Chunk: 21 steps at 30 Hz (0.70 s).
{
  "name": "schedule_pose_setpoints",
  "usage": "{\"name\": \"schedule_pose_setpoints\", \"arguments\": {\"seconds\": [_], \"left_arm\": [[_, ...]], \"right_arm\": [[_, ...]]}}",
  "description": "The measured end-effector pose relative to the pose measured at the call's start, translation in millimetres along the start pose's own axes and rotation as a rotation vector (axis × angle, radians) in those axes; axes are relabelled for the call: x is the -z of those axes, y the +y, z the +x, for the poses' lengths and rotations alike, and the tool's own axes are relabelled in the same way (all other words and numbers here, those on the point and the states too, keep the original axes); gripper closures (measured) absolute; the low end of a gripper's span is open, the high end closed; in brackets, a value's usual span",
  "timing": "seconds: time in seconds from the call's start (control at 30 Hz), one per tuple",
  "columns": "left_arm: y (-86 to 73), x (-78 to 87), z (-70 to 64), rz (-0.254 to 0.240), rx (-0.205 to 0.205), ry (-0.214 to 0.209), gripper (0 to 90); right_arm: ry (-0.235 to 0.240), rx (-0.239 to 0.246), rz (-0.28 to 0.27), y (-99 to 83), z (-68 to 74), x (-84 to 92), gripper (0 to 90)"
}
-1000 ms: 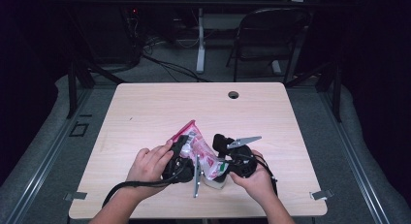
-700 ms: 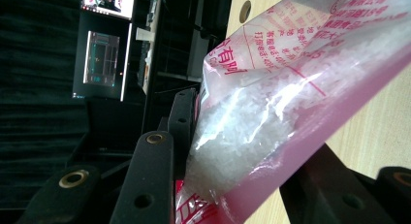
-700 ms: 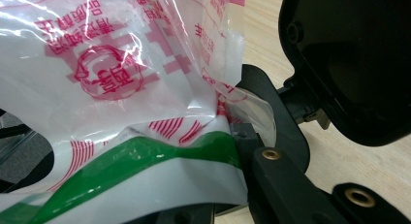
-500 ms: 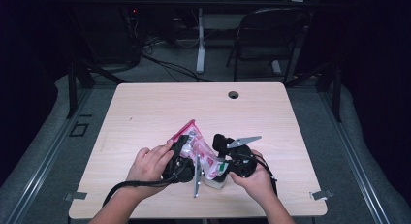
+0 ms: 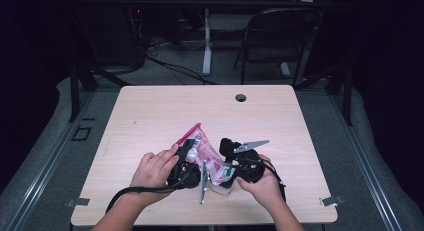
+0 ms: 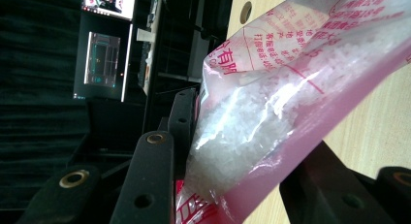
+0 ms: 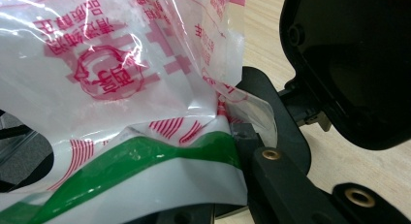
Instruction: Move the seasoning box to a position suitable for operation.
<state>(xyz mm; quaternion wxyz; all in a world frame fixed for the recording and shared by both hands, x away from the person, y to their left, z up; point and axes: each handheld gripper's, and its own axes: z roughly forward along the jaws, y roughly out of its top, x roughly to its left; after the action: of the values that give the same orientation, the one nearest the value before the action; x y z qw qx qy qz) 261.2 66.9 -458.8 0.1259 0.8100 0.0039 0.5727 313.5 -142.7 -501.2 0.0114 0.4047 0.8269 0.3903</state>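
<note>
Two grippers, one bag. Nearest me, my left gripper and right gripper are both clamped on the pink-printed bag of white crystals, held between them just above the table's near edge. Nothing has shifted over the last second, so I judge the grip settled. Beyond, one cable hole, then one chair.

Your high view looks down and toward 12 o'clock over the table. Both claw views sit pressed close against the same pink bag, which the high view shares.
</note>
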Motion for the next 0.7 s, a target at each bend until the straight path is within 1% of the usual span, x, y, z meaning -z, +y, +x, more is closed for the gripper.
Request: {"name": "schedule_pose_setpoints", "arguments": {"seconds": [0.7], "left_arm": [[0.1, 1.1, 0.5, 0.002, -0.002, 0.005, 67.6]], "right_arm": [[-0.001, -0.001, -0.005, 1.3, 0.2, -1.1, 89.8]]}}
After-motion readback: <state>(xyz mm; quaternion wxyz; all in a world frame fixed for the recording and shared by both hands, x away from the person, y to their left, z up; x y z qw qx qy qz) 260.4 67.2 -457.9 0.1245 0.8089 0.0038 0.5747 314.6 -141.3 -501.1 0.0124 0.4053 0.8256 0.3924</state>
